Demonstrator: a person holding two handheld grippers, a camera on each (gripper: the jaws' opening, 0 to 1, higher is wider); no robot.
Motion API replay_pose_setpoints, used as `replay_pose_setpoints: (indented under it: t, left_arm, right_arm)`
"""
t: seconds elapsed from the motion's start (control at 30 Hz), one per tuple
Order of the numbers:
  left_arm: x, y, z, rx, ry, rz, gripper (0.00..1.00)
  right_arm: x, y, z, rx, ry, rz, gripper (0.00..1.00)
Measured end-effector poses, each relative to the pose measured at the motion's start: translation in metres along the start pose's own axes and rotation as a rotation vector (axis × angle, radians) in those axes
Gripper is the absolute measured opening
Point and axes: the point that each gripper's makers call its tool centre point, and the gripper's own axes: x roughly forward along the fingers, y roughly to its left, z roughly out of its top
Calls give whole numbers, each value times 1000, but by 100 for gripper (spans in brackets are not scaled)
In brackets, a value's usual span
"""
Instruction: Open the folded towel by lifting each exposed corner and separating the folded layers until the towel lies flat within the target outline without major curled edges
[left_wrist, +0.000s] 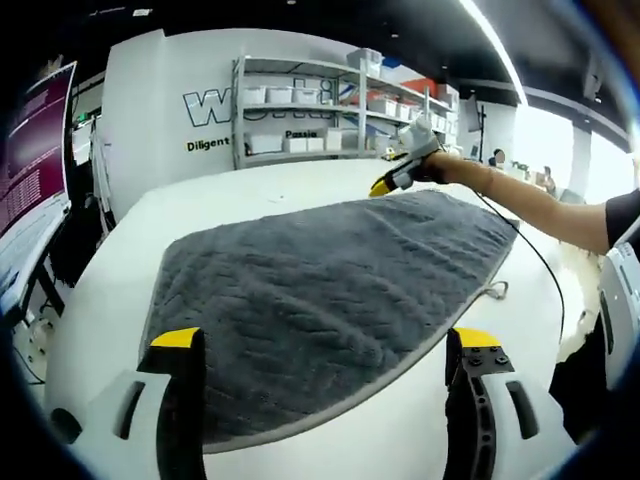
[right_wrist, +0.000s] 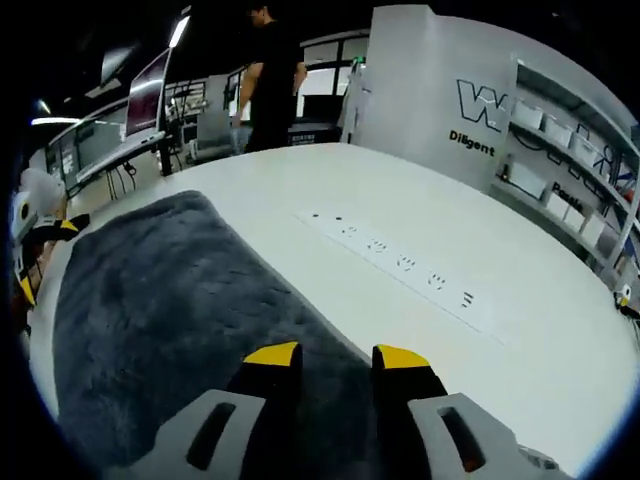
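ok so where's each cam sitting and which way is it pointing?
Left gripper view: rides the left gripper, jaws wide apart, looking across the grey textured towel on the white table toward the shelving; the person's arm holds the right gripper at the far edge.
Right gripper view: rides the right gripper, jaws narrowly apart over the towel, facing the table.
Shared: towel, table.

My left gripper hangs with jaws wide apart over the near edge of the grey towel spread on the white table, while the right gripper sits at its far corner.
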Motion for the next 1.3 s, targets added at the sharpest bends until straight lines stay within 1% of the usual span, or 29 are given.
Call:
replay_pose_setpoints:
  t: [0.1,0.17,0.23,0.27,0.33,0.43,0.47,0.5,0.63,0.77,0.8,1.0,1.1,1.2,1.3]
  left_arm:
    - [1,-3,-1,-3,7,-13,98]
    - [2,-8,2,-8,-1,-28,98]
    - [4,-11,4,-5,-4,-34,98]
    - [3,-12,5,-4,-5,-35,98]
    - [3,-15,8,2,-13,-39,98]
    - [2,-18,11,4,-22,-47,97]
    - [2,-18,11,6,-22,-47,97]
    - [2,-18,11,8,-22,-47,97]
    - [3,-18,8,16,-7,-51,97]
    - [3,-15,7,10,-5,-42,97]
    - [3,-15,7,9,-4,-40,97]
    - [0,-14,5,9,4,-37,99]
    - [-1,-14,3,7,10,-36,98]
    - [-2,-12,2,0,8,-32,98]
    - [-2,-10,2,-2,5,-26,98]
  right_arm:
    - [-16,-20,-10,32,-2,-45,26]
    - [-32,-38,-21,59,4,-83,25]
    - [-40,-47,-28,69,2,-107,25]
    - [-47,-55,-35,85,0,-127,25]
    - [-56,-65,-44,114,-2,-146,25]
    - [-67,-80,-57,142,2,-180,25]
    - [-68,-81,-58,145,2,-184,25]
    - [-73,-88,-64,161,6,-195,25]
    - [-83,-108,-83,213,16,-241,25]
    - [-81,-117,-95,241,32,-257,25]
    - [-79,-120,-99,265,33,-257,25]
    - [-70,-125,-105,302,39,-255,26]
    - [-67,-127,-104,311,34,-254,26]
    - [-64,-133,-102,327,35,-257,26]
    - [-62,-133,-101,329,36,-262,26]
